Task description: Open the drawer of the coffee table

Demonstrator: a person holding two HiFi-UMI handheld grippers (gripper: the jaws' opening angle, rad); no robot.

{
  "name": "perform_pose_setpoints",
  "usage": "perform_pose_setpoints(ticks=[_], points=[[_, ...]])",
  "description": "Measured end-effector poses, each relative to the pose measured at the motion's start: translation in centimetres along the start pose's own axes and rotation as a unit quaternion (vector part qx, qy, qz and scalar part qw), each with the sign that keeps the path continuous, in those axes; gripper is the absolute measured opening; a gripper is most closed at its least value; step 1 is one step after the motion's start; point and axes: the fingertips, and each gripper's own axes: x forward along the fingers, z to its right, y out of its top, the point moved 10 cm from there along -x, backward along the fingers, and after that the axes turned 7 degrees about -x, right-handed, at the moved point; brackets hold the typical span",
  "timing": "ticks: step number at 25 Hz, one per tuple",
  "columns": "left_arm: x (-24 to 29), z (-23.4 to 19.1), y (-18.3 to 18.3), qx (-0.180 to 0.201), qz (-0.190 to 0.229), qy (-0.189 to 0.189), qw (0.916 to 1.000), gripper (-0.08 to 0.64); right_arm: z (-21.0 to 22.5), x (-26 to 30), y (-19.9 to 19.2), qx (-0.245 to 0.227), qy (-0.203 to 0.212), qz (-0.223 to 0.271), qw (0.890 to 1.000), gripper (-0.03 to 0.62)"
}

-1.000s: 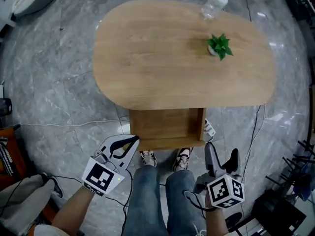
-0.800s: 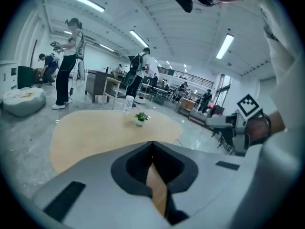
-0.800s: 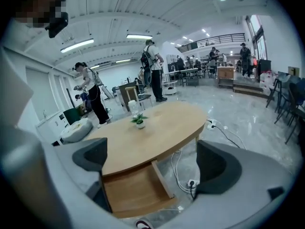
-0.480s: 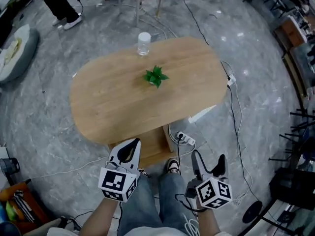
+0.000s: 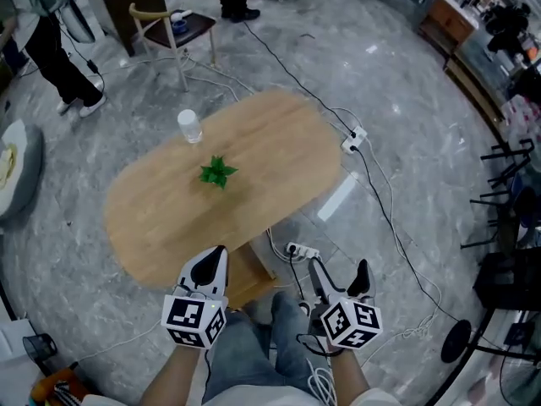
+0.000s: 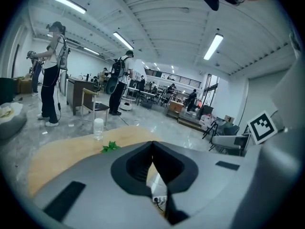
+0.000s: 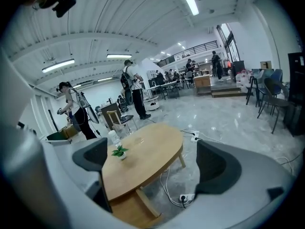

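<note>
left gripper (image 5: 218, 257) clenched empty, right gripper (image 5: 339, 269) released; drawer (image 5: 250, 276) juts from under coffee table (image 5: 254, 163), so legs (image 5: 254, 353) could knock it.

left gripper (image 5: 217, 252), right gripper (image 5: 338, 268) lifted, backed off coffee table (image 5: 161, 218) (farther below)

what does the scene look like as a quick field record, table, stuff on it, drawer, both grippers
table: oval wooden coffee table
on top: small green plant; clear bottle standing upright
drawer: juts out from under the table's near edge, looks pulled open
left gripper: jaws together, nothing held, clear of the table
right gripper: jaws apart, nothing between them
floor: power strip with cables beside the table
</note>
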Motion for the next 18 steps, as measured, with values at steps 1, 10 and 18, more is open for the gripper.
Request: perform_pose_setpoints(ticks=[1,10,18], points=[[0.5,0.6,0.4,-0.001,0.000,0.002,1.0000,-0.005,0.5,0.5,0.3,0.001,0.003,0.002,1.000,0.588],[7.8,6.8,1.8,-0.016,0.034,0.073,0.9966,-0.005,8.5,8.6,3.4,-0.013,0.072,-0.010,0.997,0.588],[17.1,17.5,0.8,-0.057,0.065,0.181,0.9797,-0.005,21.7,17.5,11.2,-0.076,0.171,-0.005,0.982,0.588]])
